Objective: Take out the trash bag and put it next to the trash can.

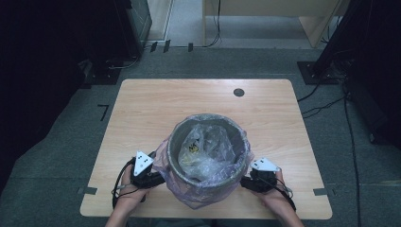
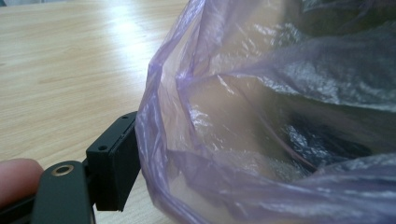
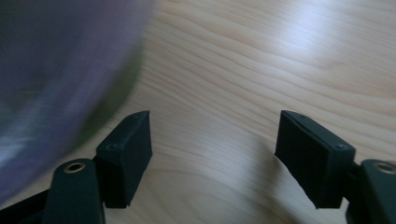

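A grey round bin lined with a thin purple bag stands on the wooden table, near its front edge. Crumpled clear plastic with something yellow lies inside. My left gripper is at the bin's left side, and the bag's overhang lies against its left finger. The film hides the other finger, and the jaws stand apart. My right gripper is at the bin's right side, open over bare wood, with the blurred bag just left of it.
A dark round hole sits near the table's far edge. Around the table is grey floor with cables on the right, dark equipment on the left and a pale wooden frame behind. A person's hands hold both grippers.
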A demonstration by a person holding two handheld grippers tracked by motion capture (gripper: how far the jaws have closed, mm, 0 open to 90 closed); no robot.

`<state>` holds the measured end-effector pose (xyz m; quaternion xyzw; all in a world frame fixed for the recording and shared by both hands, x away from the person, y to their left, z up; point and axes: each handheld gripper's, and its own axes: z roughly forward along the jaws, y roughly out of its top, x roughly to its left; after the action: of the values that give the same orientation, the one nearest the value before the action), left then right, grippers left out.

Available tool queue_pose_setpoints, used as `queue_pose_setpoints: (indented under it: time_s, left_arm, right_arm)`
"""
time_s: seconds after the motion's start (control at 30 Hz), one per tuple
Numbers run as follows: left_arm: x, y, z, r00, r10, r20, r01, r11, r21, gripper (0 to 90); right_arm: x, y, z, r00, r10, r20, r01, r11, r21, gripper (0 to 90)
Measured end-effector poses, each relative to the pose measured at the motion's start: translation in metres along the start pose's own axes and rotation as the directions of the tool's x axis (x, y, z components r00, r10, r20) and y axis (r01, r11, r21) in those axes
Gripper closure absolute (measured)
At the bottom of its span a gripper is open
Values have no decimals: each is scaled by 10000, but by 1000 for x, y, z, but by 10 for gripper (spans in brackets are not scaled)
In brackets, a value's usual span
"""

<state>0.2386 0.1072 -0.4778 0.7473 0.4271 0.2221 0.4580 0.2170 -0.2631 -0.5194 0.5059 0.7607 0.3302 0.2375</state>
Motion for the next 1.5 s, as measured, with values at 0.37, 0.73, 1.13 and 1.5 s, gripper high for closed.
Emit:
queue_pose_setpoints:
  time_s: [0.37, 0.73, 1.13, 1.5]
  left_arm:
    - [1, 22, -20, 9985, -457, 310, 484, 9948, -900, 209]
    - [4, 57, -56, 9902, -1280, -559, 1111, 9644, -2398, 202]
    - [-12, 98, -66, 9869, -1300, -960, 897, 9347, -3440, 196]
    - [-48, 162, -60, 9982, -588, -125, 487, 9130, -4050, 220]
  right_arm:
    - [0, 27, -27, 9780, 1642, -1283, -1857, 9662, -1787, 265]
    - [-20, 63, -79, 9472, 2504, -2005, -3080, 8845, -3504, 265]
    - [-14, 103, -102, 9481, 2269, -2227, -3035, 8544, -4217, 268]
    - [13, 169, -123, 9627, 1209, -2421, -2317, 8306, -5064, 265]
